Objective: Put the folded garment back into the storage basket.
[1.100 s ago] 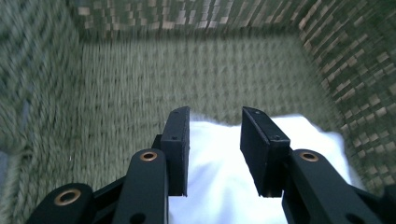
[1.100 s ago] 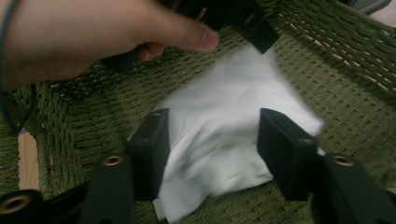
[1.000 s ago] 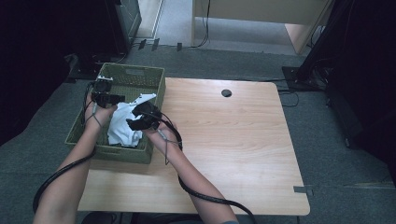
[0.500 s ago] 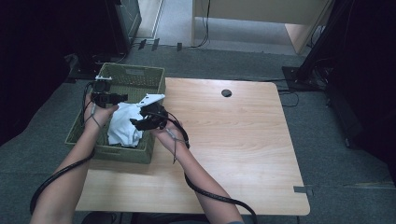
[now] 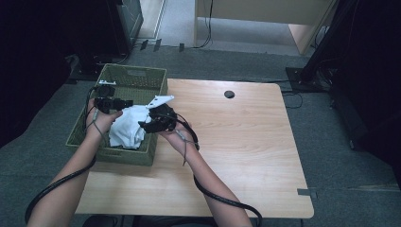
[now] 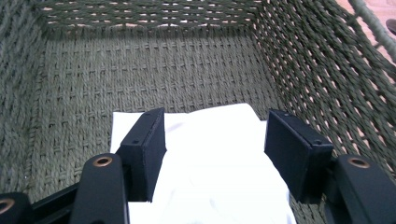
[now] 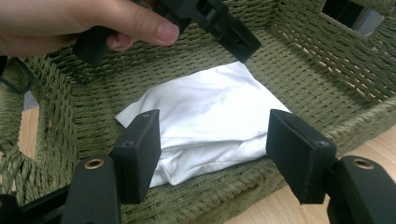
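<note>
My left gripper has its jaws apart, and they have just been opening; the white cloth lies below and between them, but the pads do not press on it. From that gripper's own camera I look down into the green woven basket, with the cloth folded on its floor close to the right-hand wall. My right gripper also stands with its jaws spread, having just eased wider too, and nothing is pinched between them; it hangs over the basket's near rim, with the cloth lying on the basket floor beyond the pads. In the right gripper view I see my left hand at the top, wrapped around its gripper above the cloth. From the high view both grippers sit over the basket, the left gripper toward its middle and the right gripper at its right edge, the cloth bunched between and beneath them. The basket rests on the left end of the wooden table, overhanging the table's left edge.
</note>
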Action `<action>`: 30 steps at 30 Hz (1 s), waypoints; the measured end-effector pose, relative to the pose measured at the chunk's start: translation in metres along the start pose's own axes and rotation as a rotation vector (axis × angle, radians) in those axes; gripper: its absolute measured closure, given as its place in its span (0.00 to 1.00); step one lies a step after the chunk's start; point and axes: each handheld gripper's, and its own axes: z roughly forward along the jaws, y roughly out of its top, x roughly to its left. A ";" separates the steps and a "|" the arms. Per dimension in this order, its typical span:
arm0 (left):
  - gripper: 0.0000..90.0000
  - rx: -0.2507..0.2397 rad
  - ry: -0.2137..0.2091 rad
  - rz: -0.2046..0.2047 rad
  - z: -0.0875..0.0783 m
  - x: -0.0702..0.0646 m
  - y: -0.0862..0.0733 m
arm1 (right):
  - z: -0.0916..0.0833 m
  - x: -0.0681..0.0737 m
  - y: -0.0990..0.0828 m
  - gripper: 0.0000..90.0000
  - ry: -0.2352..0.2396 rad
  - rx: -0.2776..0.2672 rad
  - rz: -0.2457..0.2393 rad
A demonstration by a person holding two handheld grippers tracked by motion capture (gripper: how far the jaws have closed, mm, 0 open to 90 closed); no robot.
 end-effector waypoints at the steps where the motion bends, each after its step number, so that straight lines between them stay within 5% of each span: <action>1: 0.43 -0.002 0.001 0.006 -0.001 -0.001 -0.001 | -0.001 -0.001 -0.001 0.40 -0.001 -0.001 0.000; 4: 0.43 -0.008 -0.003 0.005 -0.004 -0.006 -0.003 | -0.004 -0.002 -0.002 0.39 -0.002 -0.005 -0.001; 11: 0.42 -0.027 0.013 0.071 -0.010 -0.022 -0.004 | -0.012 -0.010 -0.008 0.39 0.000 -0.017 0.016; 30: 0.41 -0.017 -0.079 0.049 -0.029 -0.052 -0.010 | -0.030 -0.022 -0.027 0.39 -0.015 -0.023 0.005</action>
